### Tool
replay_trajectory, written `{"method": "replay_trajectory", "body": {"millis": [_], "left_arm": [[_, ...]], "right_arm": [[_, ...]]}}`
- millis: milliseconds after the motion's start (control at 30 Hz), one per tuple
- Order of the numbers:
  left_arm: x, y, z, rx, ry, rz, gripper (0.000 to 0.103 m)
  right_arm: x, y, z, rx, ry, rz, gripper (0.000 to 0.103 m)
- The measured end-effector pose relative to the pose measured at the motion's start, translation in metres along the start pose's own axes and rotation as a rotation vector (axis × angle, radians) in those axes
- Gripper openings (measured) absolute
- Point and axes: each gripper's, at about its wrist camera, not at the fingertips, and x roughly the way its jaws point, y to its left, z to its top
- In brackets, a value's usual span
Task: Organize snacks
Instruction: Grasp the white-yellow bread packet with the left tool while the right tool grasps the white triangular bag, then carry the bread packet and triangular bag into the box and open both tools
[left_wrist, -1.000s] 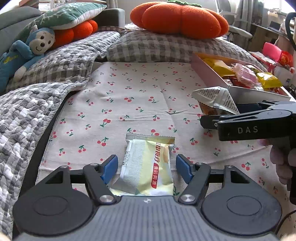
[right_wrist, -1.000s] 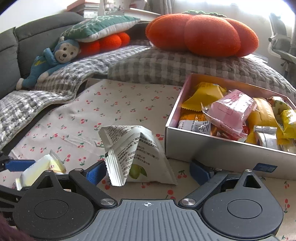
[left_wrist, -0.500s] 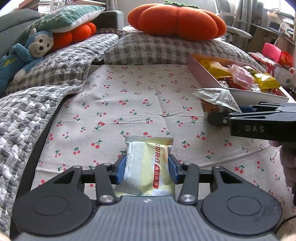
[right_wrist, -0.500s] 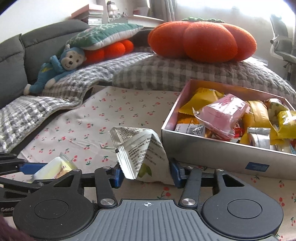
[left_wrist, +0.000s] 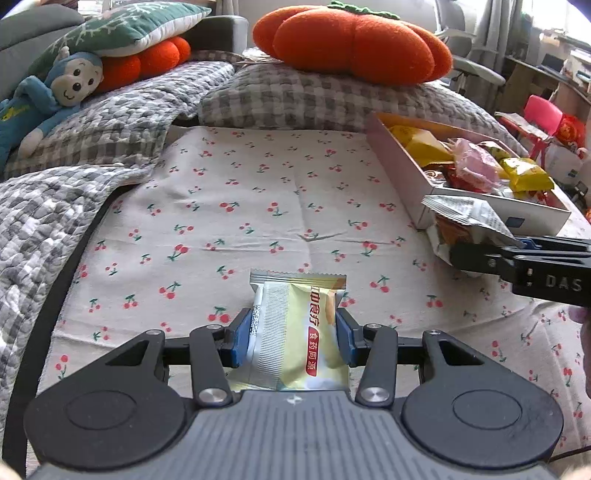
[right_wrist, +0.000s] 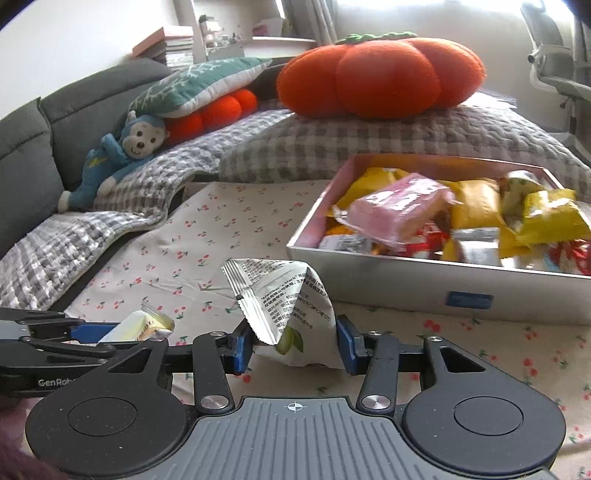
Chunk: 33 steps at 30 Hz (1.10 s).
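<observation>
**On the cherry-print cloth: two packets gripped, box off to the right**

At the near edge of the cloth (left_wrist: 280, 192), the left gripper (left_wrist: 291, 338) has its blue pads pinching a yellow packet (left_wrist: 295, 332) across its narrow width. The packet's long axis runs straight out along the fingers, sealed end pointing away toward the pillows. Solid-looking hold, pads flat on both sides.

Over to the right, the right gripper (right_wrist: 294, 343) is closing its jaws on the white packet (right_wrist: 288, 306), a crumpled, tent-shaped bag with small print on it. The pads sit against its lower sides while the peaked top stands up above them. In the left view that same packet hangs at the tip of the black fingers, just beside the near corner of the box (left_wrist: 402, 166).

And here is the relation that matters: the box (right_wrist: 388, 273) lies ahead and to the right of the right gripper, its near wall just past the white packet, so the right hand is clearly the nearer one. The box is already heaped with yellow, pink and red snacks, and its long side runs away toward the far right corner of the cloth. My read: the white packet goes over that wall first, with a lift to clear the rim. The yellow one has the longer trip, all the way across the cloth to the right.
</observation>
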Motion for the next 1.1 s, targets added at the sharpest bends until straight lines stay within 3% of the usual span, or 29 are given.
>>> {"method": "replay_trajectory", "body": {"millis": [633, 1100], "left_arm": [[-0.001, -0.057, 0.023, 0.025, -0.034, -0.075, 0.043], [-0.001, -0.098, 0.034, 0.067, -0.056, -0.127, 0.043]], "right_arm": [[-0.057, -0.062, 0.007, 0.061, -0.034, -0.043, 0.043], [-0.089, -0.083, 0.009, 0.032, -0.042, -0.055, 0.040]]}}
